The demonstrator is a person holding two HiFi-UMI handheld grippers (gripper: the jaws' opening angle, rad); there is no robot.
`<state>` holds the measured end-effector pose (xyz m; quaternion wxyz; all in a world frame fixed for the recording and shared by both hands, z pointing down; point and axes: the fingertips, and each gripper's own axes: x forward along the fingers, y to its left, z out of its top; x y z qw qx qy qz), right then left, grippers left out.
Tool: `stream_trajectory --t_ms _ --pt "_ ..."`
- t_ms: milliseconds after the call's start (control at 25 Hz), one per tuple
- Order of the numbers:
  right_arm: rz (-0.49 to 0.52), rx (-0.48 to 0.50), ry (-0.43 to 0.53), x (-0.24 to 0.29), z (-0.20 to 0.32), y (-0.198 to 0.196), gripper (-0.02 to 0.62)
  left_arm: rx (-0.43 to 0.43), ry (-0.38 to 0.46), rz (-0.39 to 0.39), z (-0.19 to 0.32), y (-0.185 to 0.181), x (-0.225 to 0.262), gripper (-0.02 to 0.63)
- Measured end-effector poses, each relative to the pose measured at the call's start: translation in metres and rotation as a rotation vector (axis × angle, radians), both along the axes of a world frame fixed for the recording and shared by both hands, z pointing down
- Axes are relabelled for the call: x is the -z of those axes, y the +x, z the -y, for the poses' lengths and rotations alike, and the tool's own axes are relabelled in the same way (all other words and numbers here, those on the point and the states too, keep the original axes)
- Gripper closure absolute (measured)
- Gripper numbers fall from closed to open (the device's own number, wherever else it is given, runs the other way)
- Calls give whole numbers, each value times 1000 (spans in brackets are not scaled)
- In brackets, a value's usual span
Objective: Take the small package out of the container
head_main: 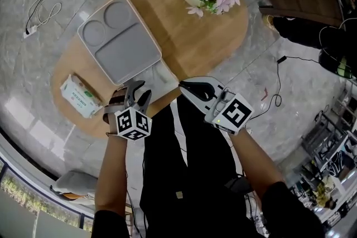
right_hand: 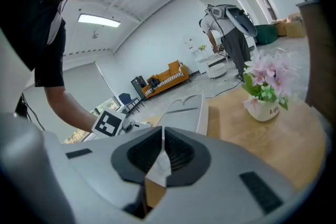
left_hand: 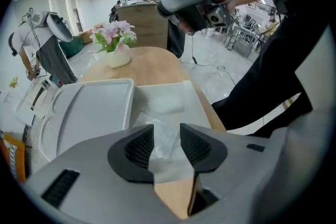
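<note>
Left gripper view: small clear package [left_hand: 157, 122] lies at the near end of the white container [left_hand: 178, 94] on the table [left_hand: 152, 65], straight ahead of and partly between the wide-open left tongs [left_hand: 167, 139], which are the nearer; the right tongs [right_hand: 162, 134] are closed and empty, held higher.

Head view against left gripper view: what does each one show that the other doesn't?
Only the head view: the left claw's marker cube and a green-and-white packet lying on the table, apart from the tray. Only the left gripper view: the left claw open, its pads apart above crumpled clear plastic, and a person bending in the background. Both: the white container, the grey tray, the flowers, the wooden table and the right claw.
</note>
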<state>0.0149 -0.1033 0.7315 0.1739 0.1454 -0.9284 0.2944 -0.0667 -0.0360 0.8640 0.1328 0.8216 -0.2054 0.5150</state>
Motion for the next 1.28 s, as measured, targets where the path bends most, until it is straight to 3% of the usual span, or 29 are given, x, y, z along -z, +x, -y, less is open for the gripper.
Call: stream_trajectory --t_ms 840,1160,1280 --pt "41 -54 -72 -25 -5 15 581 -127 -116 238 -12 11 -58 442" --pt "42 -73 -72 -29 0 23 581 -148 -101 278 -9 8 -61 491" --pt "42 -76 -73 -28 1 26 581 -158 -103 265 -7 9 -59 548"
